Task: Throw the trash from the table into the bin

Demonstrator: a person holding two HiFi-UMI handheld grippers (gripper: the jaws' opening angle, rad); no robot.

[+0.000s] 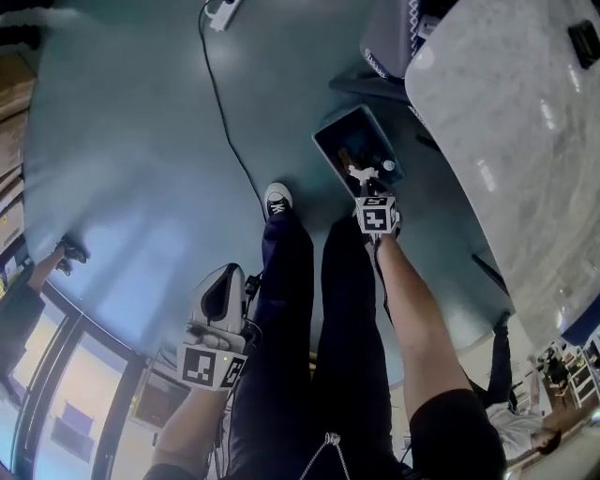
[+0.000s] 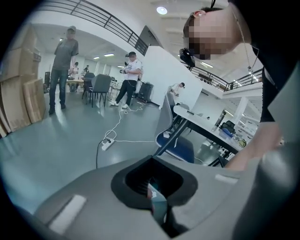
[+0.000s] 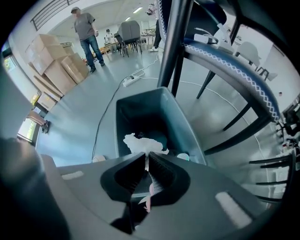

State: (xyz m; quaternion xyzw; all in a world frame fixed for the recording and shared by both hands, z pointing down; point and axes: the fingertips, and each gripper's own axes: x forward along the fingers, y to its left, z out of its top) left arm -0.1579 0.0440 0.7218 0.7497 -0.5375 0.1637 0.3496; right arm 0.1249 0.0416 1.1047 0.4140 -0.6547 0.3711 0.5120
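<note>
The open grey bin (image 1: 325, 139) stands on the floor in front of my feet, with dark trash and a small white lid (image 1: 388, 166) inside. My right gripper (image 1: 362, 180) points steeply down over its near edge. In the right gripper view it (image 3: 147, 158) is shut on a crumpled white tissue (image 3: 140, 143), which hangs above the bin (image 3: 183, 125). My left gripper (image 1: 221, 281) hangs low beside my left leg, away from the bin. In the left gripper view its tips (image 2: 152, 161) meet, and a thin teal and white wrapper (image 2: 157, 202) is pinched between the pads.
The marble table (image 1: 525, 141) fills the right side, with a blue chair (image 3: 225, 51) beside the bin. A power strip (image 1: 221, 11) and its cable (image 1: 230, 141) lie on the floor. Cardboard boxes (image 3: 51, 65) and standing people (image 2: 63, 65) are far off.
</note>
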